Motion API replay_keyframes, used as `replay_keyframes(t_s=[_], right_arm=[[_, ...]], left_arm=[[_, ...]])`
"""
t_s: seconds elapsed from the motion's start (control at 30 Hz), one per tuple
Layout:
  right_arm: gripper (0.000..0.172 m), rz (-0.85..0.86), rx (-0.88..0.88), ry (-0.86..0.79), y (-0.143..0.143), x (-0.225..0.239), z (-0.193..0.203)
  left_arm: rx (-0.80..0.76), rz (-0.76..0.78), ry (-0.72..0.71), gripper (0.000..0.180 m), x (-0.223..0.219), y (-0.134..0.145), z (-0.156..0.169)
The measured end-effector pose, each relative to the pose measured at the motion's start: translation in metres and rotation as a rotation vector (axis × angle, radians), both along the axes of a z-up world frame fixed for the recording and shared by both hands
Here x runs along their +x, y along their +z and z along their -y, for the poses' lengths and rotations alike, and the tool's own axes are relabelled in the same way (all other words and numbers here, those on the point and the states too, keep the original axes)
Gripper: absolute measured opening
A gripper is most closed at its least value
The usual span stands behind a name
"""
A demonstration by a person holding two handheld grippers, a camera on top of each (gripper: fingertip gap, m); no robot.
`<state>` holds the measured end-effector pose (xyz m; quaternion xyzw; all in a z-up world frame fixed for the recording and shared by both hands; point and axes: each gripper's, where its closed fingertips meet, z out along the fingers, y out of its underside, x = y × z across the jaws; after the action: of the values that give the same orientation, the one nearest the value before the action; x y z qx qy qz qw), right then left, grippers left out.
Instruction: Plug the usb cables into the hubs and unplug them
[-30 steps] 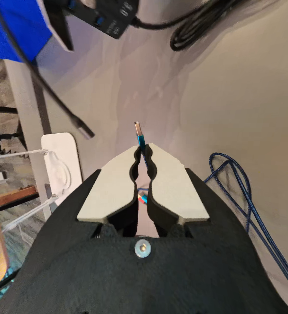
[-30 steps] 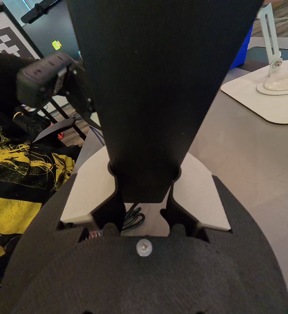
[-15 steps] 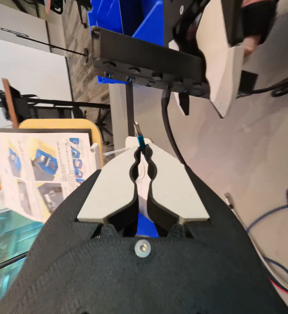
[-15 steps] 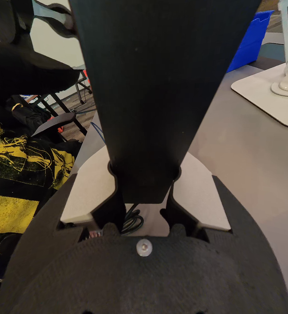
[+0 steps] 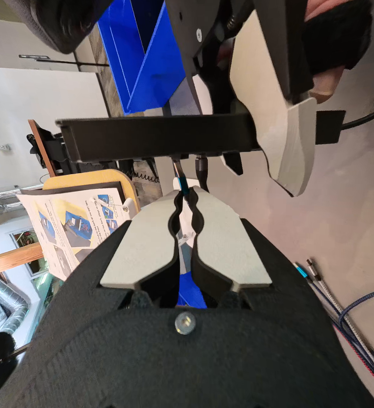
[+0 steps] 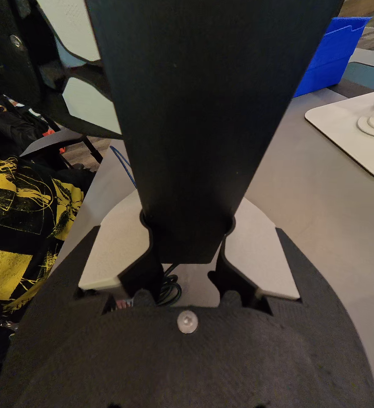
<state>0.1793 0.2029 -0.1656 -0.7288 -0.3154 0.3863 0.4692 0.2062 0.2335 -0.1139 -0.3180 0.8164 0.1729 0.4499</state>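
Evidently the step in hand was seating a plug in the hub. The left tool was nearly shut, its two pads pressed on the blue collar of a USB plug just above centre of the left wrist frame. The plug's metal tip met the underside of the black hub, which ran across the upper middle of that frame; whether it was fully seated could not be told. To do this step well, the plug probably needed to stand square to the port, since it leaned slightly left, and the push needed to run straight along the plug's axis against a steady hub.

The right tool stood wide and gripped the hub's end across its width, with the hub body filling the centre of the right wrist frame. A dark cable was already plugged in just right of the blue plug. Spare cables lay on the grey table at the lower right, well apart from both tools.
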Motion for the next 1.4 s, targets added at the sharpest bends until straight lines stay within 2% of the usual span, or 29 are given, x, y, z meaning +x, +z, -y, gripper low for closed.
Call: replay_keyframes(t_s=[0.47, 1.4], right_arm=[[0.064, 0.049, -0.039, -0.004, -0.007, -0.003, 0.001], [0.063, 0.12, -0.119, -0.004, -0.014, -0.006, 0.004]], left_arm=[[0.109, -0.066, -0.015, 0.006, 0.001, 0.0, 0.003], [0.183, -0.145, -0.027, 0.005, -0.003, -0.001, 0.008]])
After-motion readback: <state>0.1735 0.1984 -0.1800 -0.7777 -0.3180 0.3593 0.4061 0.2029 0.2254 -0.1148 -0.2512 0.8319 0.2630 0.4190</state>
